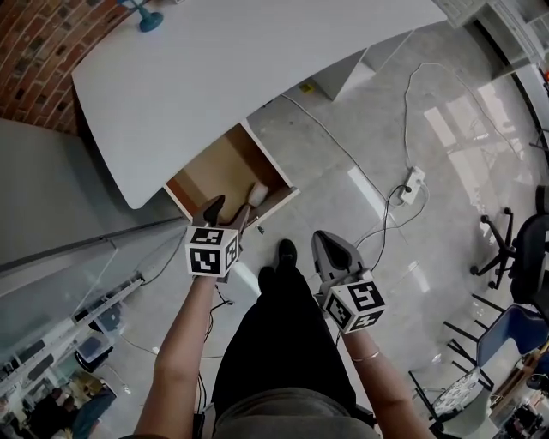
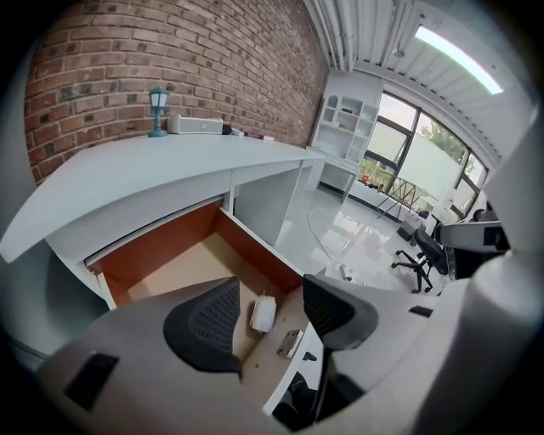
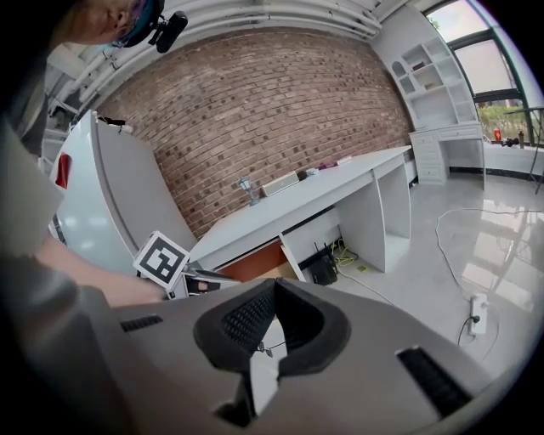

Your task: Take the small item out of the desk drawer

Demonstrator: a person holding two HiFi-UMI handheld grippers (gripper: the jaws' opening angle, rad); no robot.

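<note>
Standing on a glossy floor (image 1: 326,184), the person has a black shoe (image 1: 287,251) just short of the open drawer (image 1: 219,167). To the right a cable (image 1: 407,111) runs to a power strip (image 1: 413,183), and office chairs (image 1: 506,249) stand well apart at the room's edge. The drawer is pulled out from under a white surface (image 1: 223,69). Its wooden floor is bare but for the small white item (image 1: 257,192), which lies in the front right corner just behind the front panel. A metal plate (image 2: 289,343) is set in that panel's top edge. At the far end of the surface a blue lamp (image 1: 147,15) stands against the brick wall (image 1: 34,43). The right hand-held gripper (image 1: 326,242) hangs over the floor beside the person's leg, clear of the drawer. Its own view shows it clenched (image 3: 274,293), pads pressed together with nothing between them. The left hand-held gripper (image 1: 227,213) reaches over the drawer's front edge. It is released, its jaws standing wide apart (image 2: 270,293). The item (image 2: 263,313) shows in the gap between them, lying flat on the drawer floor and held by neither pad.
</note>
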